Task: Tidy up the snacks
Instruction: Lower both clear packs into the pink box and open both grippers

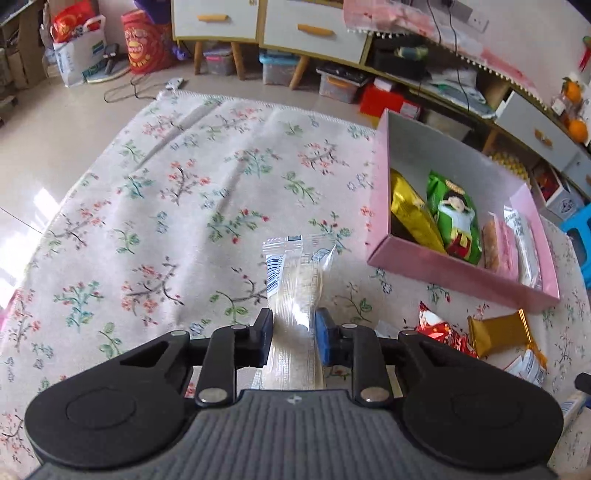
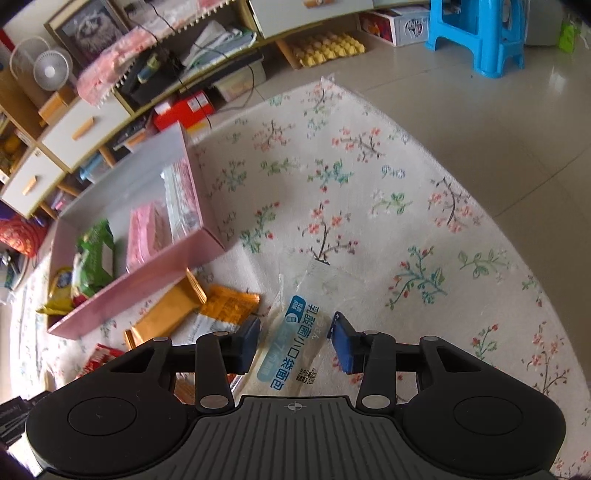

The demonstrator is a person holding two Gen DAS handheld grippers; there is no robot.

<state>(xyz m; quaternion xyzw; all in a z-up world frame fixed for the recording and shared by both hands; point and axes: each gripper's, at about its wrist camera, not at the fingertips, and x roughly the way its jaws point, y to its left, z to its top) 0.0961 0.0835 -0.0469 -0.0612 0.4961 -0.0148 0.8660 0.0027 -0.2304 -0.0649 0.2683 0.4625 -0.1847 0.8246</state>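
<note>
In the left wrist view my left gripper (image 1: 294, 336) is shut on a clear-wrapped pale snack bar (image 1: 295, 277), which sticks out forward over the floral rug (image 1: 166, 203). To its right stands an open pink box (image 1: 461, 267) holding a gold packet (image 1: 410, 210), a green packet (image 1: 456, 218) and pink and clear-wrapped bars. In the right wrist view my right gripper (image 2: 295, 343) is shut on a bread packet with a blue label (image 2: 291, 339). There the pink box (image 2: 147, 288) lies to the left.
Loose snacks lie in front of the box: a red packet (image 1: 439, 332) and a gold one (image 1: 498, 332), with orange (image 2: 229, 302) and gold (image 2: 166, 317) packets in the right wrist view. Low cabinets with drawers (image 1: 306, 33) line the wall. A blue stool (image 2: 476, 37) stands on the tiled floor.
</note>
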